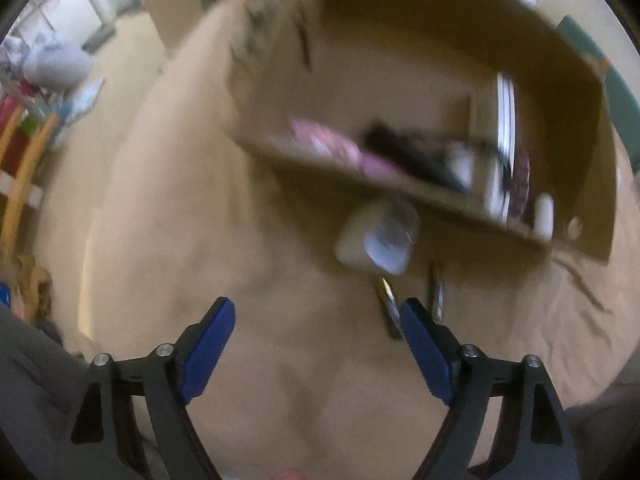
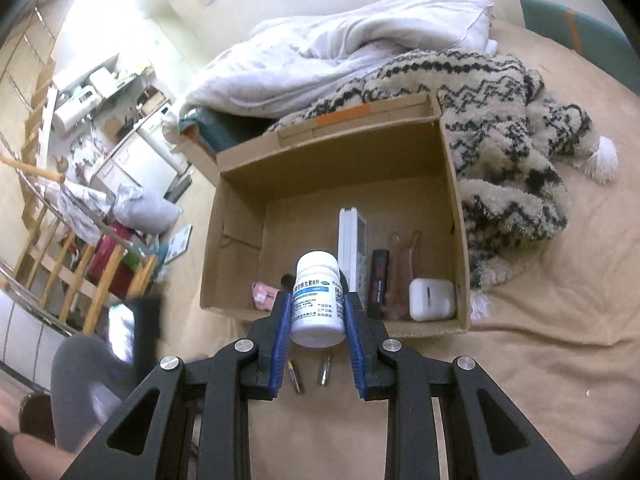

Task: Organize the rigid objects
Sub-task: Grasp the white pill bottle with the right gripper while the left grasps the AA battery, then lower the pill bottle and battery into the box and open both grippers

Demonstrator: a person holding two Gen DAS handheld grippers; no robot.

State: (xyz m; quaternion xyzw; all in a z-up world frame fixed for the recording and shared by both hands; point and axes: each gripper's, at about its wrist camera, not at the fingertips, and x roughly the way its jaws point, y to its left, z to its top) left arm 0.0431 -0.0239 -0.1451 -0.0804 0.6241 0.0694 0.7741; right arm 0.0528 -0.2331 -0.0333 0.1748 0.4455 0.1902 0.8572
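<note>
My right gripper [image 2: 316, 304] is shut on a white pill bottle [image 2: 318, 300] with a blue label, held just in front of the near wall of an open cardboard box [image 2: 444, 326]. The box holds a white remote [image 2: 352, 248], a black stick [image 2: 379, 280], a white earbud case [image 2: 432, 300] and a pink item [image 2: 262, 294]. Two small metal pieces [image 2: 296, 376] lie on the bed before the box. My left gripper [image 1: 318, 316] is open and empty above the beige sheet; its view is blurred and shows the bottle [image 1: 378, 236], the box [image 1: 440, 196] and the metal pieces [image 1: 390, 308].
A patterned fleece blanket [image 2: 500, 140] and a white duvet [image 2: 340, 44] lie behind and right of the box. The bed's left edge drops to a cluttered floor with a wooden rack [image 2: 60, 264]. A person's leg [image 2: 80, 392] is at lower left.
</note>
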